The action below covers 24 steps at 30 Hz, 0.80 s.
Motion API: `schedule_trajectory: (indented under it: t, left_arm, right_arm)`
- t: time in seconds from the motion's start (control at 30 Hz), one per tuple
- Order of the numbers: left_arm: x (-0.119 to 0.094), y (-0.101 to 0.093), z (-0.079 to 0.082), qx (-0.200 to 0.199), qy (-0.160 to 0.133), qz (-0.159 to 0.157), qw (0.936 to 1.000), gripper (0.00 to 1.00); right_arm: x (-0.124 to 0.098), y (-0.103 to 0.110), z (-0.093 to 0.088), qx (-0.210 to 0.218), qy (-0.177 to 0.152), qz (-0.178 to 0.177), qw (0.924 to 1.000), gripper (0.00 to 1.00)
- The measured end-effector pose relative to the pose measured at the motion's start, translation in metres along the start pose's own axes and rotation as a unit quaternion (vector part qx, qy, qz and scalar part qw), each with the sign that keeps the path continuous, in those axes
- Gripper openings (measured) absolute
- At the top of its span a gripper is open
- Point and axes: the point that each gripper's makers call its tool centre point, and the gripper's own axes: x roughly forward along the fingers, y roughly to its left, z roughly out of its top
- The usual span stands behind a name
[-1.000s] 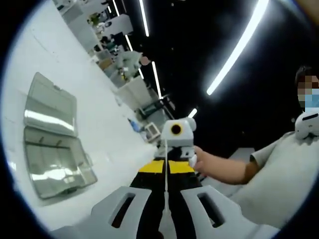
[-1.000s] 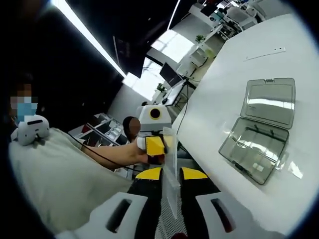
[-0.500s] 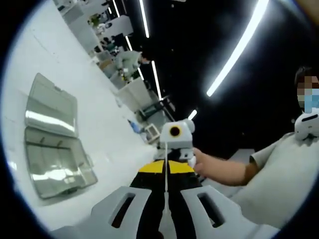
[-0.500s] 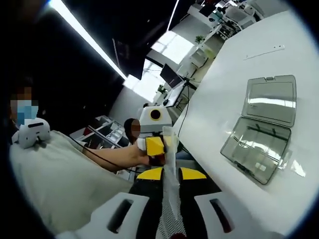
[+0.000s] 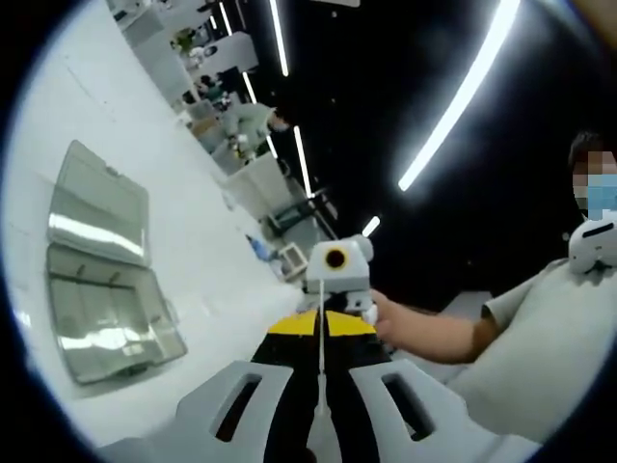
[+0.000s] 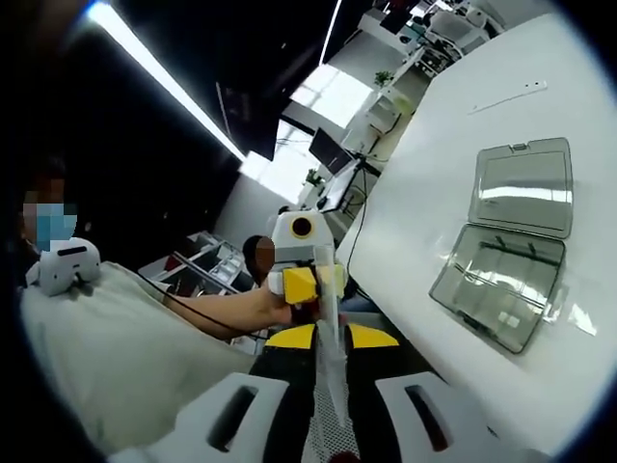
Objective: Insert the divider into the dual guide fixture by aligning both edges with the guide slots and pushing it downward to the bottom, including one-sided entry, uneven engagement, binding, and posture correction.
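Observation:
A thin clear divider [image 6: 329,371] is held in the air off the table edge, gripped from both ends. My right gripper [image 6: 328,336] is shut on one end, my left gripper [image 5: 321,323] on the other, where the divider [image 5: 321,371] shows edge-on as a pale line. The two grippers face each other, so the left gripper [image 6: 301,262] and right gripper [image 5: 337,278] each show opposite, held by a hand. The fixture, a clear plastic box [image 5: 111,323] with guide ribs and its lid [image 5: 96,207] open, lies on the white table, apart from both grippers; it is the clear box [image 6: 496,289].
The white table [image 6: 434,154] runs under the box, its edge close to the grippers. The person's torso [image 5: 540,357] and forearm [image 6: 217,309] stand off the table's edge. Desks and monitors are far behind.
Both grippers keep their hold on the divider. The right gripper view has drifted a little, so the box sits slightly higher in it. A person far behind has shifted.

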Motion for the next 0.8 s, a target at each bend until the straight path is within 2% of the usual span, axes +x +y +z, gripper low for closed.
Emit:
schedule_trajectory:
  t: [0.17,0.5,0.63,0.8]
  left_arm:
    - [0.000,0.001,0.001,0.001,-0.002,0.002,1.0000,0.00]
    - [-0.002,0.000,0.005,-0.010,-0.015,-0.002,0.9998,0.00]
    - [-0.002,0.000,0.006,-0.014,-0.016,-0.005,0.9997,0.00]
    - [-0.002,-0.001,0.007,-0.022,-0.022,-0.012,0.9994,0.00]
  right_arm:
    - [0.001,-0.003,0.000,0.009,-0.007,0.001,0.9999,0.07]
    - [0.002,0.006,0.005,0.017,-0.015,0.021,0.9995,0.00]
    - [0.001,0.008,0.005,0.029,-0.012,0.022,0.9993,0.00]
    - [0.000,0.010,0.007,0.021,-0.008,0.016,0.9996,0.00]
